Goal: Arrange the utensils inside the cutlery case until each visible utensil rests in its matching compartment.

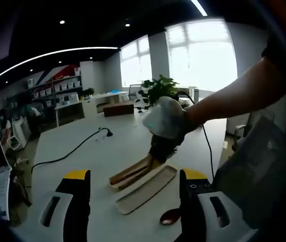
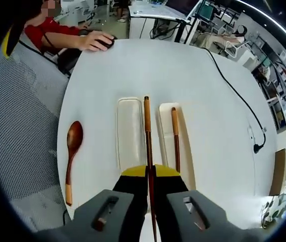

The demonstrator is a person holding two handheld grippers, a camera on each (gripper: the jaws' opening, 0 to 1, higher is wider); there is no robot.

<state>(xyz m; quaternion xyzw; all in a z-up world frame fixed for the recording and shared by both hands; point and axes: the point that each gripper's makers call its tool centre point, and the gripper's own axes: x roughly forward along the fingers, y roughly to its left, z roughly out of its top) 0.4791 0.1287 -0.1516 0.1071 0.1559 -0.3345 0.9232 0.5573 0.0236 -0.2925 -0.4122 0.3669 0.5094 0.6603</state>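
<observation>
One chopstick (image 2: 148, 146) clamped in right claw (image 2: 150, 187), long axis straight ahead, hanging between two case halves (image 2: 129, 132); its mate (image 2: 175, 138) already in right half. Spoon (image 2: 72, 151) on bench (image 2: 208, 91), left. Left claw (image 1: 132, 189) released, well back.
</observation>
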